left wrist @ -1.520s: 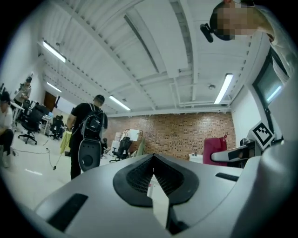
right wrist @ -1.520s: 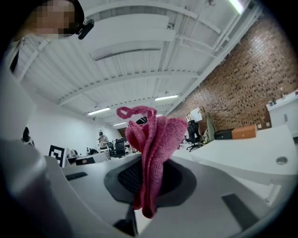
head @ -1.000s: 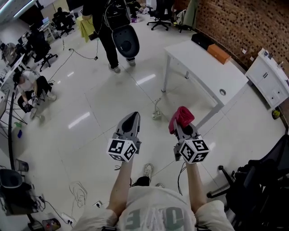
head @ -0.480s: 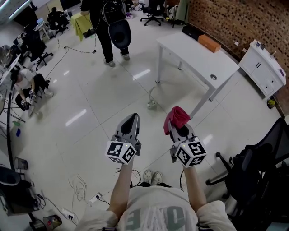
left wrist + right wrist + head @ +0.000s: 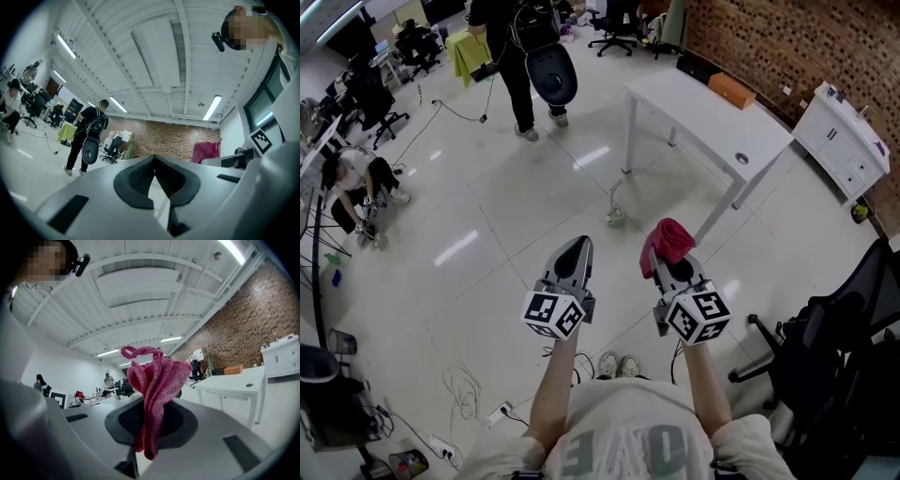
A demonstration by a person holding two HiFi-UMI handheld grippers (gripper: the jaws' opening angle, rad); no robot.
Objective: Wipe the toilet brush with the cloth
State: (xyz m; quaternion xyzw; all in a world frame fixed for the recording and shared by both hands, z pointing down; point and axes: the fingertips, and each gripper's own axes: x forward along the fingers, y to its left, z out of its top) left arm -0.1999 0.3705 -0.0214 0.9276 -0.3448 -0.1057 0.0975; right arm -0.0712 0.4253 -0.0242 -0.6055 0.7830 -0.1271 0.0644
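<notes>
A crumpled pink cloth [image 5: 667, 242] [image 5: 154, 385] sticks up from between the jaws of my right gripper [image 5: 672, 261] [image 5: 149, 420], which is shut on it. My left gripper [image 5: 573, 251] [image 5: 153, 174] is shut with nothing between its jaws. Both grippers are held out side by side above the floor, pointing roughly level into the room. From the left gripper view the cloth [image 5: 205, 152] shows at the right. No toilet brush shows in any view.
A white table [image 5: 712, 117] with an orange box [image 5: 732, 90] stands ahead to the right, a white cabinet [image 5: 848, 143] beyond it by the brick wall. A person [image 5: 520, 56] with a backpack stands ahead. A black office chair [image 5: 834, 366] is at my right. Cables [image 5: 464, 389] lie on the floor.
The view has shifted forward across the floor toward the white table; both grippers keep their side-by-side pose, and the cloth stays clamped in the right one.
</notes>
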